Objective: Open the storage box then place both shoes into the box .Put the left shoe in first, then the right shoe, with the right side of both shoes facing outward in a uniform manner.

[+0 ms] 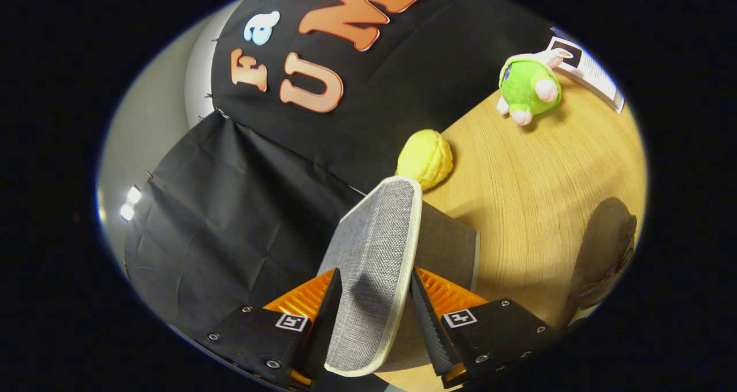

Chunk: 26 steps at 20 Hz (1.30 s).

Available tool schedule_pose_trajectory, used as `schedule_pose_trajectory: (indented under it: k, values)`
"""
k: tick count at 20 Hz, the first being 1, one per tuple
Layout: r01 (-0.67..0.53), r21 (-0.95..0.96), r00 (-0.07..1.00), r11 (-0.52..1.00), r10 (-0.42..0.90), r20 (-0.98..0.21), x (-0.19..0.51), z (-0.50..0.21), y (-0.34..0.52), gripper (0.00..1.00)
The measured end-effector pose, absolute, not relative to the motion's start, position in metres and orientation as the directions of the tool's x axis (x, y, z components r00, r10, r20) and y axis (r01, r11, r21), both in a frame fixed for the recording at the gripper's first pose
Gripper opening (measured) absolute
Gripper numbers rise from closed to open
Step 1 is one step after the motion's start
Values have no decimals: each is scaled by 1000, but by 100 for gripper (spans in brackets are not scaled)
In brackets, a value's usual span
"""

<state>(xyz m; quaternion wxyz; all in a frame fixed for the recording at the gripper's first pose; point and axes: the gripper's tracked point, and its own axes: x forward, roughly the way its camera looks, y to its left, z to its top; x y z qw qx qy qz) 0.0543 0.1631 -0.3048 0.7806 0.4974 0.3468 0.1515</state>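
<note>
1. Between your jaws, the grey fabric lid [374,265] of the storage box [446,248] is standing lifted; your gripper [374,317] is clamping it from both sides.
2. Beyond the fingers, a yellow toy [426,159] and green plush [527,87] are sitting on the wooden table [530,196].

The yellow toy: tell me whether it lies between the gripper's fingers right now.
No: the yellow toy rests on the wooden table beyond the fingers, while the gripper has the grey fabric lid between them.
</note>
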Motion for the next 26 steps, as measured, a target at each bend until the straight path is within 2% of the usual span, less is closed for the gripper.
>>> schedule_pose_trajectory:
  k: [2,3,4,6,7,9,11,15,19,26]
  values:
    - [95,897,743,432,569,-352,62,-288,160,59]
    - [100,890,738,445,567,-366,60,-294,161,49]
    - [110,880,730,461,564,-387,60,-301,164,46]
    - [170,850,708,499,538,-457,58,-320,164,34]
    - [190,853,704,487,538,-463,59,-321,164,23]
    - [193,898,712,395,574,-405,60,-301,167,14]
    - [185,913,743,363,556,-372,67,-283,165,9]
    - [139,917,774,375,536,-337,66,-255,163,5]
    - [48,918,796,395,540,-274,82,-202,190,7]
    - [-29,906,784,421,572,-241,109,-165,258,10]
